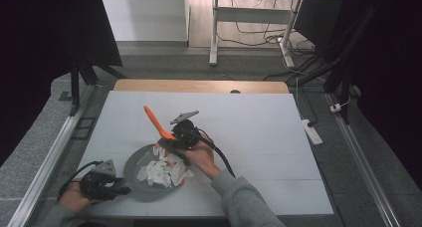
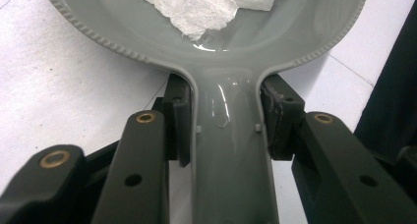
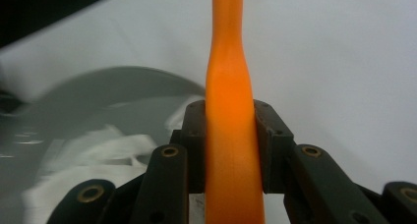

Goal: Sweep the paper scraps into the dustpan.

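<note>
A person works white scraps [image 1: 164, 171] in a grey pan [image 1: 130, 173] on the table [image 1: 268, 137]. The left gripper [image 2: 226, 128] pinches the pan's handle [image 2: 228, 175] between its jaws, bowl just ahead of them. The right gripper [image 3: 230, 140] clamps an orange spatula [image 3: 230, 130], whose handle runs up past the jaws in the right gripper view, its working end down among the scraps in the high view. The scraps are all inside the pan, so the stirring looks underway; nothing is lifted out yet.

I couldn't see the orange utensil [image 1: 158, 123]'s working end, hidden behind my right hand [image 1: 201, 157]; pan [image 3: 98, 94] & paper scraps [image 3: 93, 150] were blurred.
</note>
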{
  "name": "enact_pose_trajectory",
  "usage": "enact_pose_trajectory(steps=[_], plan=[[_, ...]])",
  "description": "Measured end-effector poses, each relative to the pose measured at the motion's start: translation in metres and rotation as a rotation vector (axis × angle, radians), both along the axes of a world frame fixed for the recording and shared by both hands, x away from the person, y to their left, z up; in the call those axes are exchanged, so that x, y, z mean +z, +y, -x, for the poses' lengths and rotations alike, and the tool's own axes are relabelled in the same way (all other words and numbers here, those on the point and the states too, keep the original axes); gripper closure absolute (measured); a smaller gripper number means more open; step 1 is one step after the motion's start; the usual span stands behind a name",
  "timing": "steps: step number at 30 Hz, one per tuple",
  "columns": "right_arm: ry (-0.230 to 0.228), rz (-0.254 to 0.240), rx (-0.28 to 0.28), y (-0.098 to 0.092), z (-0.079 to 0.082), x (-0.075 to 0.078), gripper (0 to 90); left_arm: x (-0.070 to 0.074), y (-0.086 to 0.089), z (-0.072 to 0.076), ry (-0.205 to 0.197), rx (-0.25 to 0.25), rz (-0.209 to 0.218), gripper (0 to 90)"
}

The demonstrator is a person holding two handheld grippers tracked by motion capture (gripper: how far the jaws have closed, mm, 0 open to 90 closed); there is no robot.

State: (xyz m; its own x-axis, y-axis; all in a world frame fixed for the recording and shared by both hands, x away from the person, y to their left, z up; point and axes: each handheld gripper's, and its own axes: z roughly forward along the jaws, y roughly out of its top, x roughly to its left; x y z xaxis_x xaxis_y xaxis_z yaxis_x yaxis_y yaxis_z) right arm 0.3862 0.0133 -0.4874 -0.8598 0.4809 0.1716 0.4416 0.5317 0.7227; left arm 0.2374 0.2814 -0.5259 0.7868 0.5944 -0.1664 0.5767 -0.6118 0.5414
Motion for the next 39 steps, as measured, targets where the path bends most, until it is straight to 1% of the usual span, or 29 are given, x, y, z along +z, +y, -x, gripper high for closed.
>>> enact_pose_trajectory(steps=[2, 3, 4, 5, 6, 8, 10, 14, 17, 20, 25, 28, 30, 32, 36, 39], plan=[[0.020, -0.034, 0.032, 0.003, 0.005, 0.003, 70.8, 0.000, 0.000, 0.000, 0.000, 0.000, -0.001, 61.7], [0.029, -0.060, 0.046, 0.003, 0.007, 0.006, 70.8, 0.000, 0.000, 0.000, 0.000, 0.000, 0.000, 61.7], [0.041, -0.091, 0.045, 0.001, 0.007, 0.009, 70.8, 0.000, 0.000, 0.000, -0.001, 0.000, 0.000, 61.7], [0.039, -0.116, 0.032, -0.002, 0.007, 0.013, 70.7, 0.000, 0.000, 0.000, 0.000, 0.000, 0.000, 61.7], [0.023, -0.132, 0.011, -0.006, 0.005, 0.018, 70.8, 0.000, 0.000, 0.000, 0.000, 0.000, 0.000, 61.7], [-0.004, -0.126, -0.020, -0.013, 0.002, 0.023, 70.8, 0.000, 0.001, 0.000, 0.001, -0.003, 0.000, 61.7], [-0.024, -0.108, -0.050, -0.022, -0.002, 0.027, 70.7, 0.000, 0.001, 0.000, 0.002, -0.003, 0.001, 61.7], [-0.053, -0.084, -0.085, -0.036, -0.004, 0.028, 70.7, 0.000, 0.000, 0.000, 0.002, -0.002, 0.001, 61.7], [-0.057, -0.066, -0.100, -0.045, -0.003, 0.026, 70.7, 0.000, 0.000, 0.000, 0.002, 0.000, 0.001, 61.7], [-0.067, -0.035, -0.127, -0.054, -0.001, 0.021, 70.7, 0.000, 0.000, 0.000, 0.003, -0.002, 0.001, 61.7], [-0.048, 0.003, -0.170, -0.064, 0.001, 0.011, 70.7, 0.000, 0.000, 0.001, 0.003, -0.004, 0.002, 61.7], [-0.035, 0.014, -0.179, -0.064, 0.004, 0.006, 70.7, 0.000, -0.001, 0.002, 0.006, -0.012, 0.000, 61.7], [-0.027, 0.023, -0.173, -0.061, 0.006, 0.002, 70.7, 0.000, 0.000, 0.002, 0.006, -0.012, 0.001, 61.7], [-0.028, 0.018, -0.164, -0.057, 0.007, 0.001, 70.8, 0.000, 0.000, 0.002, 0.007, -0.011, 0.001, 61.7], [-0.017, 0.026, -0.142, -0.043, 0.013, 0.000, 70.8, 0.001, -0.001, 0.003, 0.008, -0.010, -0.001, 61.7], [-0.018, 0.031, -0.118, -0.030, 0.019, -0.002, 70.8, 0.000, -0.001, 0.003, 0.008, -0.012, -0.003, 61.7]])
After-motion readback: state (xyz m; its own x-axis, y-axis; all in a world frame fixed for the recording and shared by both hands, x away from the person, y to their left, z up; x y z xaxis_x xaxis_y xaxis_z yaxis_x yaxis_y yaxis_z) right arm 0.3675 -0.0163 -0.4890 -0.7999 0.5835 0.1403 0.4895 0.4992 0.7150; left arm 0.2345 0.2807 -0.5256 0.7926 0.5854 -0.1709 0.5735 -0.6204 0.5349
